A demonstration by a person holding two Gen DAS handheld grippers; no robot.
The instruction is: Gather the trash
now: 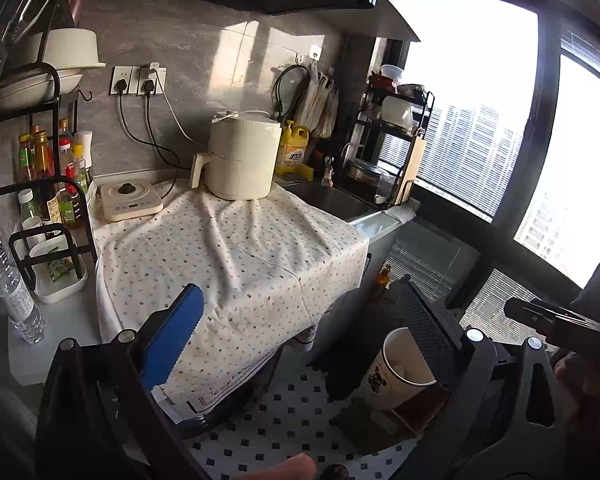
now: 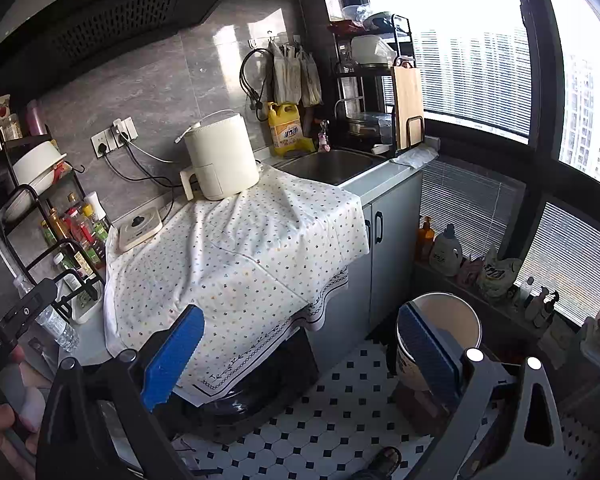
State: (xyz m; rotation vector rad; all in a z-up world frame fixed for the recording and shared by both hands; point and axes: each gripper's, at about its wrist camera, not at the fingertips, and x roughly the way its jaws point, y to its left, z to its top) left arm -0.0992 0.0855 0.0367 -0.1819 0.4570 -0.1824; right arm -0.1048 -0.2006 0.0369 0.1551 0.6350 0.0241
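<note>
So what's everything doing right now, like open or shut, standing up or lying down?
Left claw: open, holding nothing.
Right claw: open, holding nothing.
Paper cup: upright on a small stand on the floor, something pale inside.
Air fryer: upright on the cloth, drawer shut.
Dotted cloth: draped over the counter, wrinkled.
Water bottle: upright, capped.
Cupboard doors: shut.
Wall plugs: plugged in.

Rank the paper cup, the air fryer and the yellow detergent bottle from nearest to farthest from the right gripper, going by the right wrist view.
1. Paper cup: on the floor, just behind the right gripper's right finger.
2. Air fryer: on the counter's cloth, mid-distance.
3. Yellow detergent bottle: against the back wall, beside the sink.
</note>
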